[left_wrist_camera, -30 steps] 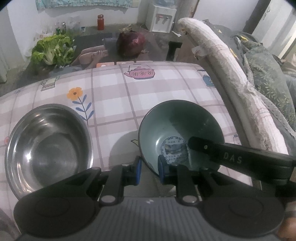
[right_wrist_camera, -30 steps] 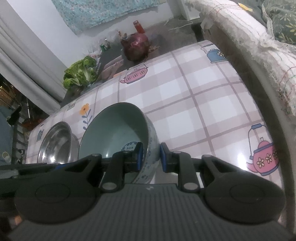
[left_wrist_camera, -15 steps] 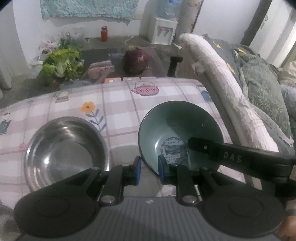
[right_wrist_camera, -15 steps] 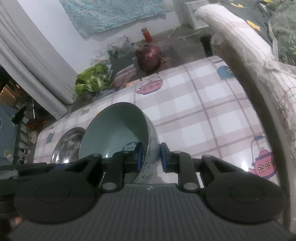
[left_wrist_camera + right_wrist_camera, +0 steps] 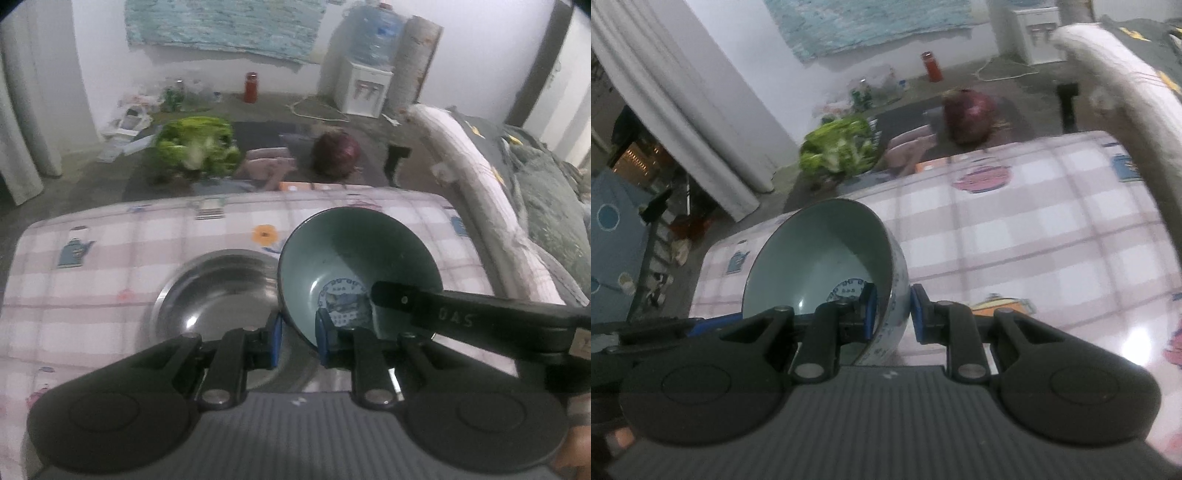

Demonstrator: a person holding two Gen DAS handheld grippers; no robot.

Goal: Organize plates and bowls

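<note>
Your left gripper (image 5: 297,341) pinches the near rim of the green bowl (image 5: 354,254). One blue pad sits inside the bowl and the other sits outside it. Your right gripper (image 5: 892,314) pinches the same bowl (image 5: 820,258) on its right side, again with one pad (image 5: 870,314) inside and one pad outside. In the left view you can see one long black finger of the right gripper (image 5: 476,317) reaching across the bowl from the right.

So you hold the bowl with both tools. It is tipped a little, and it hangs above the table (image 5: 110,266). The bowl is pale green inside, with a blue and white picture at the bottom. Its outside is white with blue marks.

Just to the left of the bowl, and lower, is a shiny metal basin (image 5: 218,291). It rests on the table. The bowl's left edge covers part of the basin's right rim in the left view. You cannot tell if the two touch.

The table has a pink and white check cloth with little teapots and a flower on it (image 5: 1034,240).

Past the far edge of the table is the floor. A bunch of green leaves (image 5: 195,147) lies there, and a round dark red thing (image 5: 336,151) lies to the right of it. A red bottle (image 5: 250,87) stands by the wall. A water cooler (image 5: 365,85) stands in the corner. On the right runs a long padded roll (image 5: 480,184).
</note>
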